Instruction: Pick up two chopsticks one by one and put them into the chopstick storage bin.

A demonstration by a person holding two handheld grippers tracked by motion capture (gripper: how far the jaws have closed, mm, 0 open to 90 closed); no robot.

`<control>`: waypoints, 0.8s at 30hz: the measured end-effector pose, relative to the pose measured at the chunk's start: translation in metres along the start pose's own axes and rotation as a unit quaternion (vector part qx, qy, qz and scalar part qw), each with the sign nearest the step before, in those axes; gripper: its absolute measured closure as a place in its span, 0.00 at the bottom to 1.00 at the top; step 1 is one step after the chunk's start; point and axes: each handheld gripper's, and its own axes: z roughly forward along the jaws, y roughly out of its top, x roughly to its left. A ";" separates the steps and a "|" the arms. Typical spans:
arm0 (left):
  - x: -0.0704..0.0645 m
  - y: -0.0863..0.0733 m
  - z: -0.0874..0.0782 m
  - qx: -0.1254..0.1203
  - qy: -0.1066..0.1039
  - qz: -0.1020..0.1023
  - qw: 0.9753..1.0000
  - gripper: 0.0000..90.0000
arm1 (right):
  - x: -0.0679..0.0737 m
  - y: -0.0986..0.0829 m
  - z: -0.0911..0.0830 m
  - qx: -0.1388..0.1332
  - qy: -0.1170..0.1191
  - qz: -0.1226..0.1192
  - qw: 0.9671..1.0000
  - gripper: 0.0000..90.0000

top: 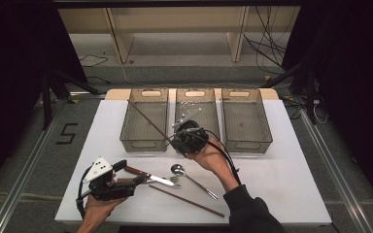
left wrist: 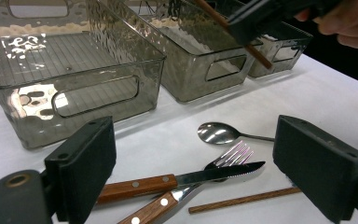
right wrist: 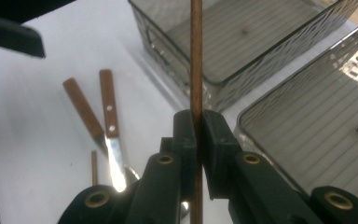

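My right gripper is shut on a brown chopstick that slants up and left over the left grey bin. The right gripper view has the jaws clamped on the chopstick with that bin beyond. At the table's front left my left gripper stands open around the wooden handle of a knife. Between its jaws lie the knife, a fork, a spoon and a second chopstick.
Three clear grey bins stand side by side at the back: the left one, a middle one and a right one. The spoon and the second chopstick lie on the white table near the front.
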 end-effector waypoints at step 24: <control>0.001 0.001 -0.002 -0.003 0.003 0.004 1.000 0.14 | -0.025 0.049 0.031 -0.018 -0.006 0.074 0.997 0.95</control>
